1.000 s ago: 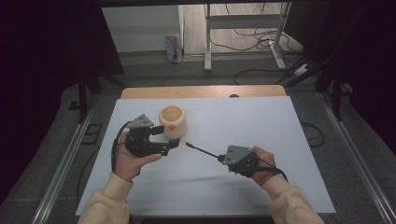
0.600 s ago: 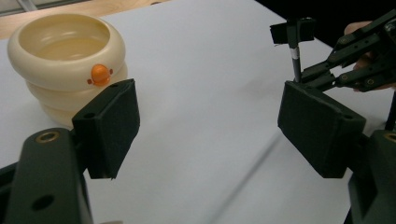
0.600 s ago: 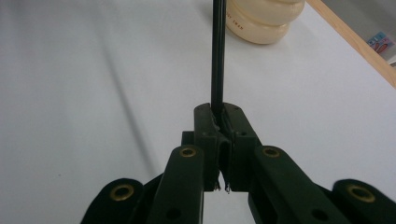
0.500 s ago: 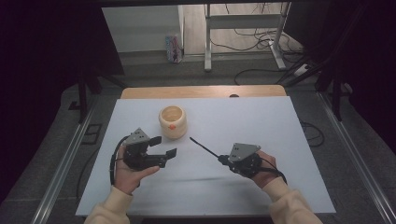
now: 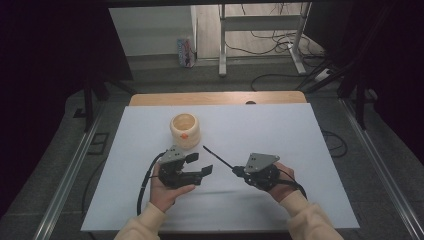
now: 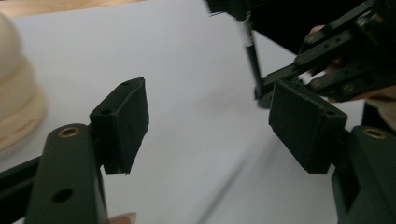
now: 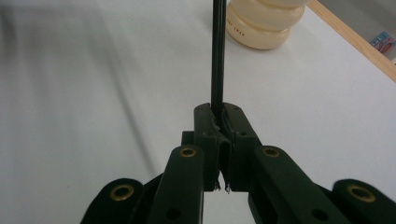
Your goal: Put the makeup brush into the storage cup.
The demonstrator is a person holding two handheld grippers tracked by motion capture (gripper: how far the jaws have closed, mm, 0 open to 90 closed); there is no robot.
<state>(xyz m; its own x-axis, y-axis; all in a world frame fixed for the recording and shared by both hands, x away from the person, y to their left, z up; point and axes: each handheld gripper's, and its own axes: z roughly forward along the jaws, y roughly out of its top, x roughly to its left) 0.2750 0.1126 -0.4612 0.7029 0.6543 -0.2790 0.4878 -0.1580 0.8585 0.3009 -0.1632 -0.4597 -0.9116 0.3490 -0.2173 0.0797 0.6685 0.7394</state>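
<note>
- Black and thin, the stick sat clamped between the pads of your right gripper — it pointed away from those jaws toward the cream holder.
- Your left gripper stood apart, nothing between its pads; the jaws had just been closing a little, with bare white table in the gap.
- From the left gripper view, the stick rose just past the right-hand pad — the cream holder lay off beyond the other pad.
- Seen along the right gripper, the holder stood ahead, near the stick's far end.

Right claw clamps a black stick near the cream jar.
</note>
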